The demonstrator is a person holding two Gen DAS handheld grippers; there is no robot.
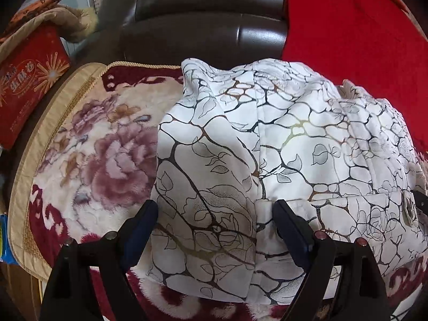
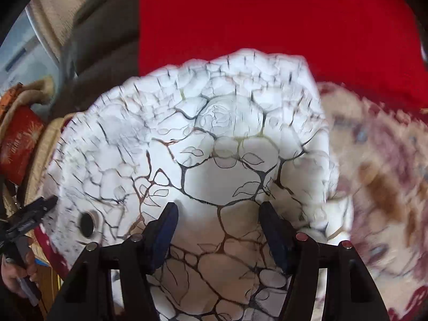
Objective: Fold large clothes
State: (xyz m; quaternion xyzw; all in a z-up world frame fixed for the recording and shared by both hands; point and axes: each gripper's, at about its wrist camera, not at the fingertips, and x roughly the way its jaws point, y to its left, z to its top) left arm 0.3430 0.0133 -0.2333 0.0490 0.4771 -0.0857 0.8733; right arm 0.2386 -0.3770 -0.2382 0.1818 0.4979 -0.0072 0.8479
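Note:
A white garment (image 1: 267, 147) printed with black and gold branches and leaves lies folded into a bundle on a floral blanket (image 1: 93, 147). My left gripper (image 1: 216, 208) is open, its jaws straddling the garment's near left part just above the cloth. In the right wrist view the same garment (image 2: 200, 139) fills the middle, blurred. My right gripper (image 2: 218, 211) is open over the cloth, holding nothing. The left gripper's tip (image 2: 40, 208) shows at the garment's left edge, beside a dark button (image 2: 87, 224).
A red cloth (image 1: 347, 32) hangs over the dark leather sofa back (image 1: 200, 21) behind the garment. A red box (image 1: 26, 80) and a folded quilt (image 1: 53, 18) sit at the left. The blanket's gold border (image 1: 34, 165) marks the seat's left edge.

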